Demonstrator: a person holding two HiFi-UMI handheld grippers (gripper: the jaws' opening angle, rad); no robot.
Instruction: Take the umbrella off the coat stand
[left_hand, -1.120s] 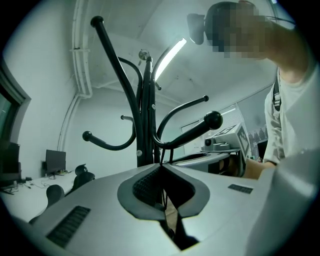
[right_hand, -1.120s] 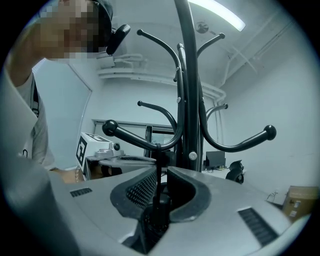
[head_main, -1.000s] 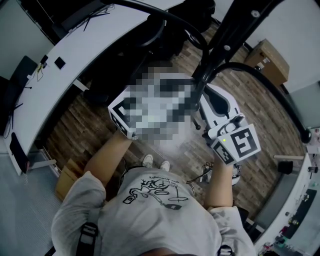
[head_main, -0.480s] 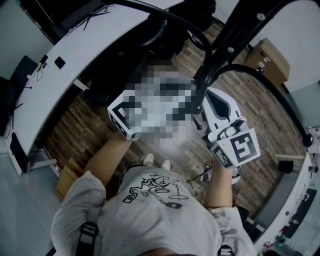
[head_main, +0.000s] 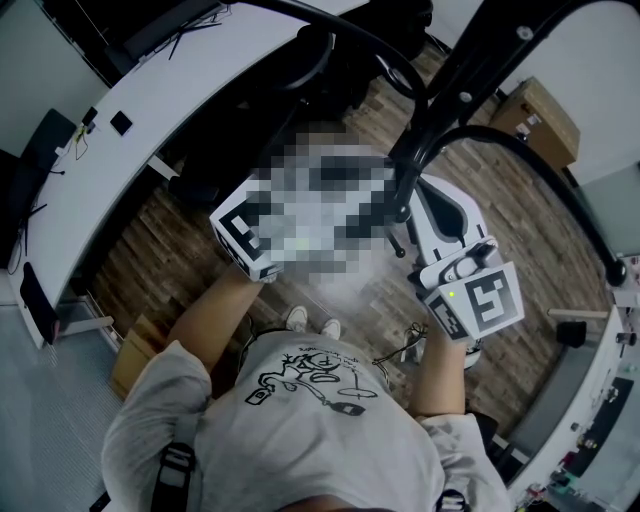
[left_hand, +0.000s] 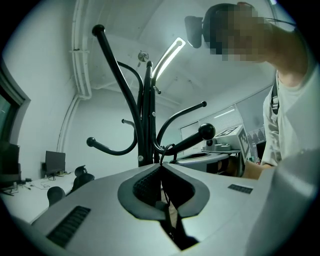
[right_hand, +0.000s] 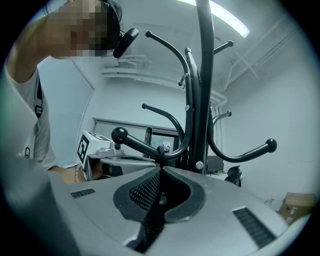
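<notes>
While the umbrella strap (right_hand: 160, 154) hangs on the coat stand (right_hand: 204, 90), both grippers pinch it.
The left gripper (left_hand: 161, 167) and right gripper (right_hand: 161, 170) are each closed on this black loop, which sits over a ball-tipped hook (right_hand: 138, 143). I think it must slide outward past the ball, not be pulled down. The umbrella body is not visible. Below are a wooden floor (head_main: 140, 265) and a long white desk (head_main: 150, 110).

Left claw (left_hand: 161, 167) and right claw (right_hand: 160, 172) are raised, jaws pressed together.

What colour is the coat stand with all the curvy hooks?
The coat stand is black all over; the right gripper view shows it best.
</notes>
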